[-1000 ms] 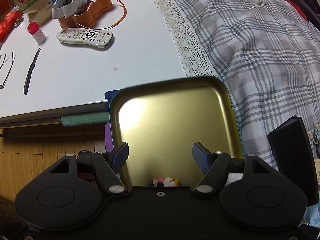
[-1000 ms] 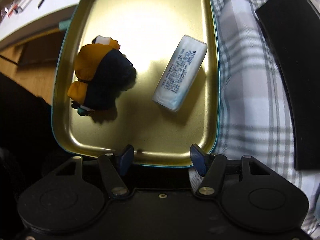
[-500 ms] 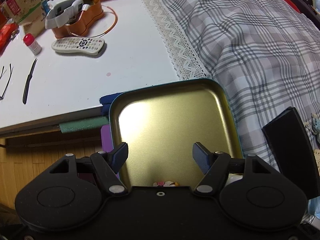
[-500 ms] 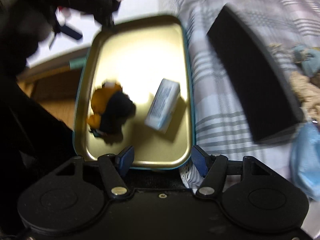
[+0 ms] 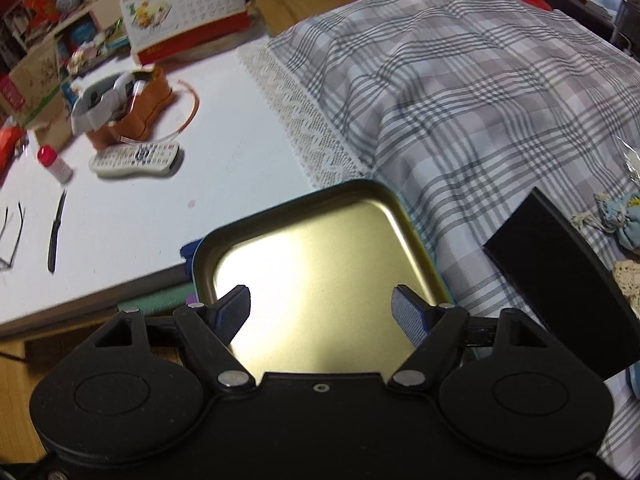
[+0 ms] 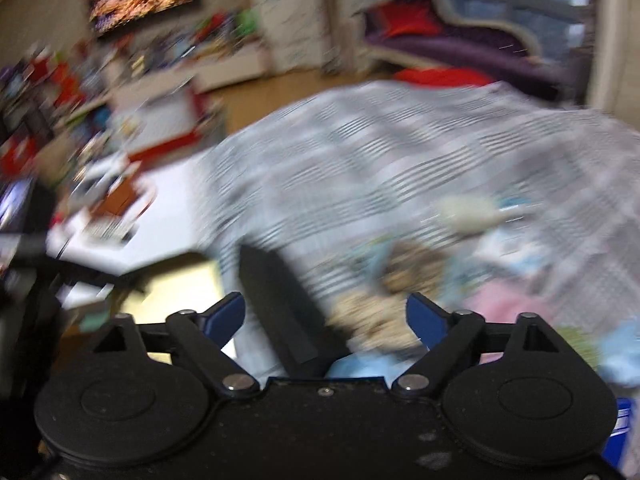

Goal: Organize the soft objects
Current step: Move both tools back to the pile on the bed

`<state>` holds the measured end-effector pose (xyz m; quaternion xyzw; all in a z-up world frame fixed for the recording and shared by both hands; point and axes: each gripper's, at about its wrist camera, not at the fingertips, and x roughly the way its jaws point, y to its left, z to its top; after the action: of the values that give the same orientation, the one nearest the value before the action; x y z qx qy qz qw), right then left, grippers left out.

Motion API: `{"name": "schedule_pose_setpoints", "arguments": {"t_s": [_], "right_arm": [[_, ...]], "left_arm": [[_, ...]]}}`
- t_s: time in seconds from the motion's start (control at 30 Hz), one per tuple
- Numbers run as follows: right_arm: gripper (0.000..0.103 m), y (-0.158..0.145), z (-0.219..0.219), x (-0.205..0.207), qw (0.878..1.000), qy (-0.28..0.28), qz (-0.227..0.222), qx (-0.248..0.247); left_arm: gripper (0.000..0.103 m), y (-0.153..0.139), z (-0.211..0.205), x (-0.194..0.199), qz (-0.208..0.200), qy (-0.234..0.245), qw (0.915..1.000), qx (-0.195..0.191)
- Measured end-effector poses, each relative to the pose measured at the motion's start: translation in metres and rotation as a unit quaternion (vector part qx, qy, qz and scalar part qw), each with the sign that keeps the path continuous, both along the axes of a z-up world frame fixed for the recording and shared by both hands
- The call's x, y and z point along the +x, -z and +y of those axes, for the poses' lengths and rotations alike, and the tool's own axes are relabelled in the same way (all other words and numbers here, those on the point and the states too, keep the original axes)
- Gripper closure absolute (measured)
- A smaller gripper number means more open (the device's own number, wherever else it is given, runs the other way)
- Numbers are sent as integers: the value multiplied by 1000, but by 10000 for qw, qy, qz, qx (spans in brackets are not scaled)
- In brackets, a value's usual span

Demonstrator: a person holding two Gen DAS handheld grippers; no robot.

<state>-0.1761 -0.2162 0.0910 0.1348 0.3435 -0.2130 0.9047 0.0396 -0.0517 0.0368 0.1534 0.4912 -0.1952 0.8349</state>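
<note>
The left tool hangs with its jaws wide and nothing between them, above the gold tin tray, which sits at the near edge of the white tabletop where it meets the plaid bedspread; the part of the tray in view is bare. The right tool is also spread wide and holds nothing, and its picture is heavily smeared, so the soft things ahead of it on the bedspread, a beige crocheted piece, something pink and something pale blue, can only be guessed at. The risk I see is a blind grab: reaching down through that blur could pinch the bedspread with the cloth, or knock the black flat case lying between tray and pile. The tray overhangs the tabletop edge and a nudge might tip it. Farther left, a remote, a knife and an orange tin stand well apart
</note>
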Motion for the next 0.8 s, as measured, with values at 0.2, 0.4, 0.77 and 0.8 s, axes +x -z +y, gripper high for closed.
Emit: {"name": "schedule_pose_setpoints", "arguments": {"t_s": [0.2,0.4,0.77,0.8], "right_arm": [[1,-2,-79,-42,9802,1952,-23,-331],[1,13,-137,-81,9332,3493,496,-681],[1,19,-171,-127,9189,3914,148,470],[1,18,-171,-127,9201,3878,120,536]], "left_arm": [[22,-13,-27,-30,-271,418,9987,-87],[18,-40,-72,-59,-264,928,9945,-399],[9,-40,-191,-77,491,1872,9802,-410],[9,-34,-200,-76,645,1862,9797,-368]]}}
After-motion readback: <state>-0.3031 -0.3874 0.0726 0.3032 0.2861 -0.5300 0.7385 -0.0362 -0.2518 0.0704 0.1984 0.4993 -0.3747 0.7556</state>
